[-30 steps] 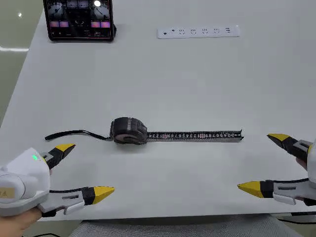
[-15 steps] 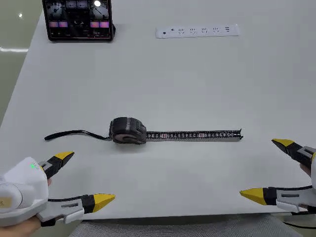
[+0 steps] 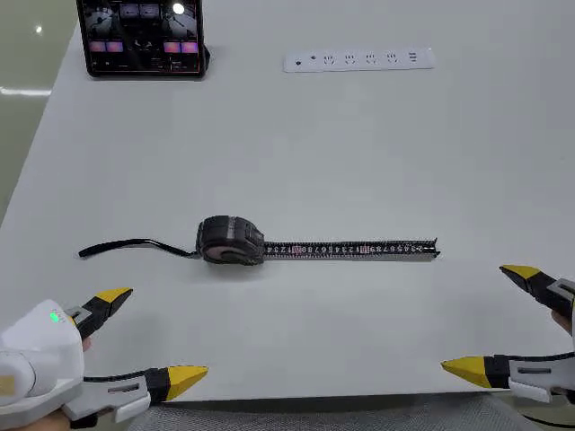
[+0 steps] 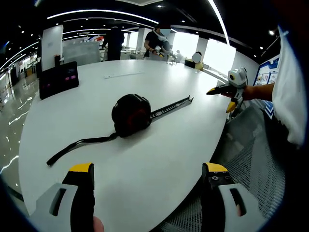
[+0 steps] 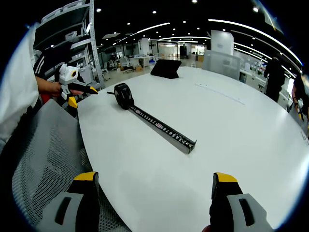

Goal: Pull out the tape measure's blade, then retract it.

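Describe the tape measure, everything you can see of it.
The tape measure has a dark, rounded case resting on the white table. Its blade, dark with pale numerals, lies extended straight to the person's right, ending in a hook. A black strap trails left. Only the table touches it; the open left gripper and right gripper sit apart.

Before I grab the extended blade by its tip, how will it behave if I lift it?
The blade lies thin and flat along the table, so it will probably flex and sag rather than stay rigid. The case looks chunky, likely heavy enough to stay put at first.
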### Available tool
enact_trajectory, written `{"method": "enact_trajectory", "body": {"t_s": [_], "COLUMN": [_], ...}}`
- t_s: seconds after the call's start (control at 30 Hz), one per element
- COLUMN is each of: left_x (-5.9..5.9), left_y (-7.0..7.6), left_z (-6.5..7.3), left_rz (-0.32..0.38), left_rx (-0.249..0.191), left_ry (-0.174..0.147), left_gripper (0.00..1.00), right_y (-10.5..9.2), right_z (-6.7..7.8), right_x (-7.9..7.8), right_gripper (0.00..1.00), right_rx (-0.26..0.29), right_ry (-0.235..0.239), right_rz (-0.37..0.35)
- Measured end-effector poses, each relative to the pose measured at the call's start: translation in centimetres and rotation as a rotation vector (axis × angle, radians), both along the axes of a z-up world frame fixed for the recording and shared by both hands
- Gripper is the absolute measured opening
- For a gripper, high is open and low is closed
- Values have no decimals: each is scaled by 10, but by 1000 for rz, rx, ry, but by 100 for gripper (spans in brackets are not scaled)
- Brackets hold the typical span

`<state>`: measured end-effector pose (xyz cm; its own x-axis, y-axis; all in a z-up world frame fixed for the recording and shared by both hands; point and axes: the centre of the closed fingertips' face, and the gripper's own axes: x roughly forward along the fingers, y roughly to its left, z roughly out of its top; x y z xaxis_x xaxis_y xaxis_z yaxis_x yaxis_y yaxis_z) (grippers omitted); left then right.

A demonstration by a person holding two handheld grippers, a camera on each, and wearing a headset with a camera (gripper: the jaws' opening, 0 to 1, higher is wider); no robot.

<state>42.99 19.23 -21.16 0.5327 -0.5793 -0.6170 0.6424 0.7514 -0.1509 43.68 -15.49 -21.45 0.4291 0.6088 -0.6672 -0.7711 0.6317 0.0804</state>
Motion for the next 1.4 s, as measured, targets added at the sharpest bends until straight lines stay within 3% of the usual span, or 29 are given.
{"method": "enact_trajectory", "body": {"t_s": [1.4], "left_x": [5], "left_y": [5], "left_z": [4], "left_rz": [34], "left_rx": [-20], "left_ry": [-7], "left_gripper": [89], "right_y": [2], "right_z": [0], "right_x": [-2], "right_gripper": [97], "right_rx": [0], "right_ry": [12], "right_rz": [2]}}
